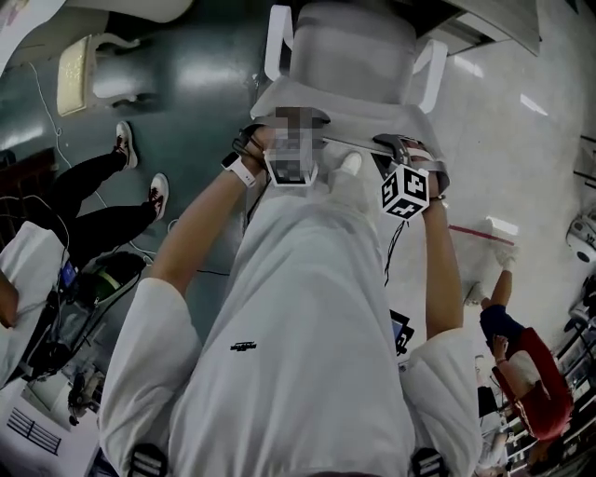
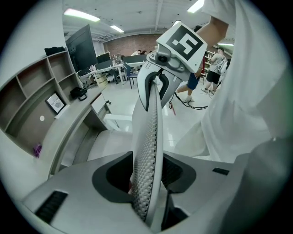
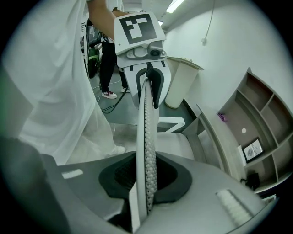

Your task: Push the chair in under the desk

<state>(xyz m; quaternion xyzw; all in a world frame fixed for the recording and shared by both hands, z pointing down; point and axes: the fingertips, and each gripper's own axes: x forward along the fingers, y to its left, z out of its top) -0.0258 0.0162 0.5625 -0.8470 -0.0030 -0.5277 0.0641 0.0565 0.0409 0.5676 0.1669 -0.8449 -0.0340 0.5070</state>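
From the head view I look down on the grey chair with white armrests, its seat pointing towards the desk at the top. The left gripper and right gripper sit on the top edge of the backrest, one at each end. In the left gripper view the mesh backrest runs edge-on between the jaws of the left gripper, which are shut on it. The right gripper clamps the same backrest from the other end.
The curved desk with open shelf cubbies lies just beyond the chair's seat. A pale bin stands past the desk's end. Someone's legs are at the left and a person in red at the lower right. Cables lie on the floor.
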